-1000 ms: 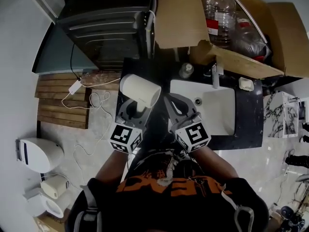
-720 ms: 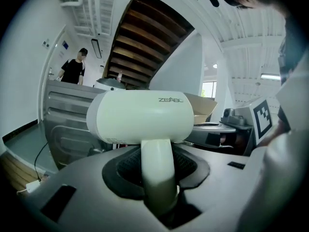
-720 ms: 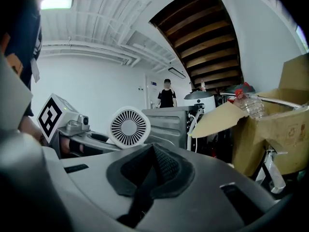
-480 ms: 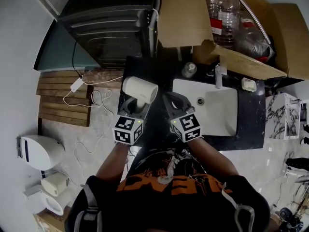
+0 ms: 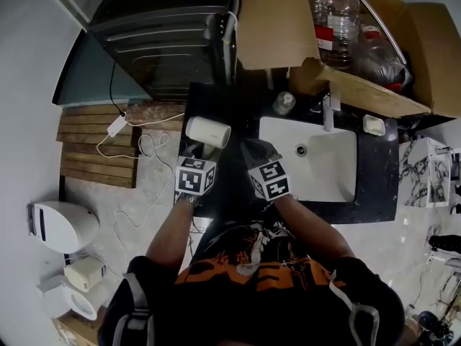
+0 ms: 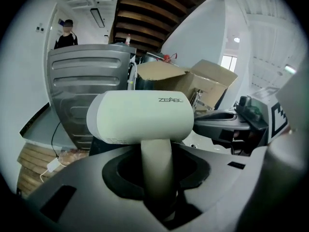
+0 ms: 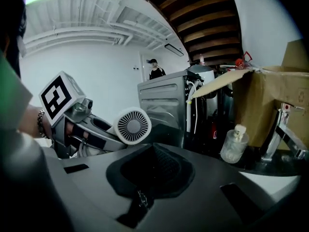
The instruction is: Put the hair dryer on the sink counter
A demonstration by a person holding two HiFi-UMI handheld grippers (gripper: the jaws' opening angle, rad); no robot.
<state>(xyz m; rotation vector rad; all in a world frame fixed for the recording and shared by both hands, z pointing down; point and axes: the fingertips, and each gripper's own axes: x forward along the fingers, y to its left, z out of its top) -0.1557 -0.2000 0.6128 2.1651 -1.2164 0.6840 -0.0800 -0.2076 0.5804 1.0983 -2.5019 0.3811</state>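
Left tool [image 6: 157,187] is clamped on the hair dryer [image 6: 140,117]. The jaws stand narrow around its cream handle, with the handle running straight down between the pads. The dryer body lies sideways across the top of the handle, brand print facing me.

In the head view the dryer sits over the left end of the black surface [image 5: 371,186], left of the white sink [image 5: 324,168] and just in front of the grey washing machine [image 5: 166,45]. I can't tell whether it touches the surface or hangs just above it.

Right tool [image 7: 152,163] has its jaws together with nothing between them. It's beside the left tool, over the surface between the dryer and the sink. From the right gripper view I see the dryer's round rear grille pointing my way, with the left tool's marker cube behind it.

Around the sink:
- a tap [image 5: 329,110] at the back rim
- a small glass bottle [image 5: 283,103] left of the tap
- a soap dish [image 5: 373,125] at the far right

An open cardboard box [image 5: 277,24] sits behind the sink. A white cable [image 5: 144,150] trails over the floor beside a wooden slat mat [image 5: 94,146]. A person [image 6: 65,33] stands far back behind the machine.
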